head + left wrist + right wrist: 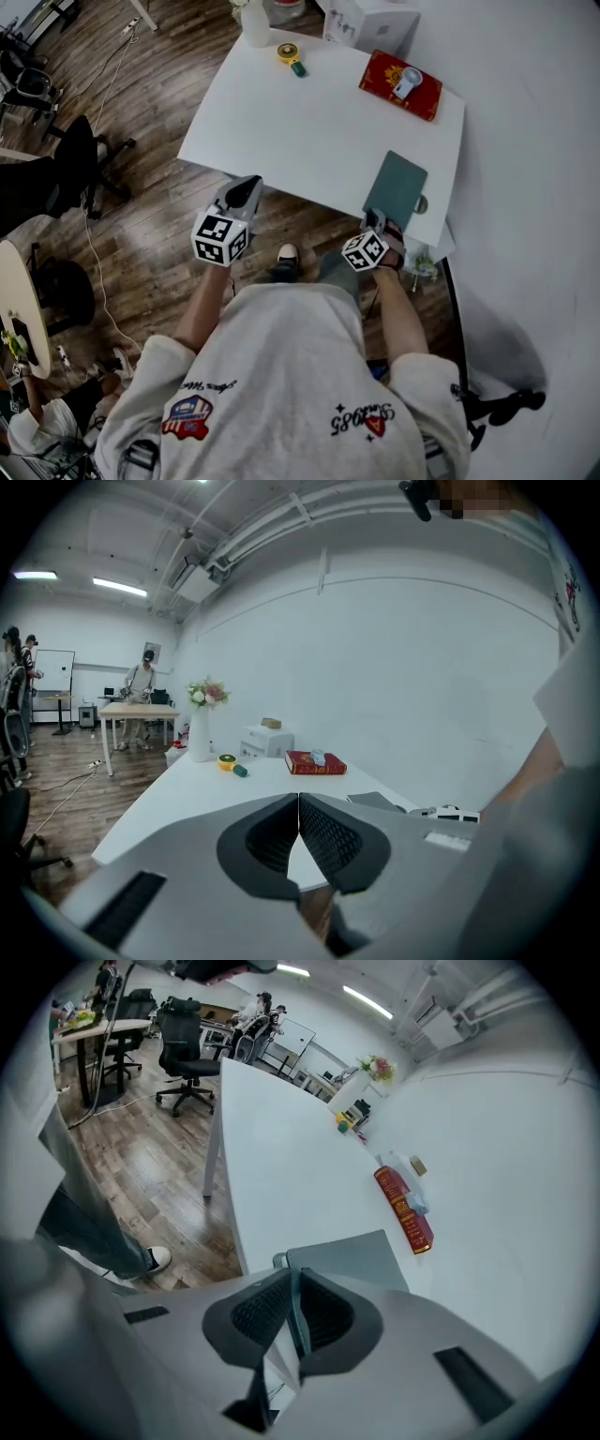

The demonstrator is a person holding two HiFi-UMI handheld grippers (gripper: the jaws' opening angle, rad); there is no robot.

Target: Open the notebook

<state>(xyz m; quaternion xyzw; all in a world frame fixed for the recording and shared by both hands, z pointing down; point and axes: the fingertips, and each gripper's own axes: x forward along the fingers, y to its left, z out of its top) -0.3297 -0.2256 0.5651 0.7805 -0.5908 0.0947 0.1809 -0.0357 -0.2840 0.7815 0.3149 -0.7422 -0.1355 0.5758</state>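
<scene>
At the near right edge of the white tabletop (319, 131), in the head view, the dark green notebook (397, 183) lay flat and closed, its near end reaching the edge. The right gripper (377, 223) sat right at that end, touching it. The left gripper (248, 187) hung by the near left edge of the tabletop, well apart from the notebook. A red book (384, 75) lay at the far side.

In the left gripper view, the fingers of the left gripper (298, 803) were pressed together with nothing between them. Past them ran the tabletop (187, 789), with the notebook (375, 801) low on the right and the red book (314, 764) farther back.

In the right gripper view, the fingers of the right gripper (292, 1279) pinched a thin grey-green edge, the same colour as the notebook (352, 1255) that stretched away just beyond them on the tabletop (281, 1176). Whether they held the cover alone or the whole thickness could not be told. The red book (405, 1208) lay well beyond.

By this showing the task had barely begun. A grip on the near edge seemed made, but the cover was not yet raised. What was left was to lift the cover and fold it back. The idle left gripper might be needed to hold the pages down.
</scene>
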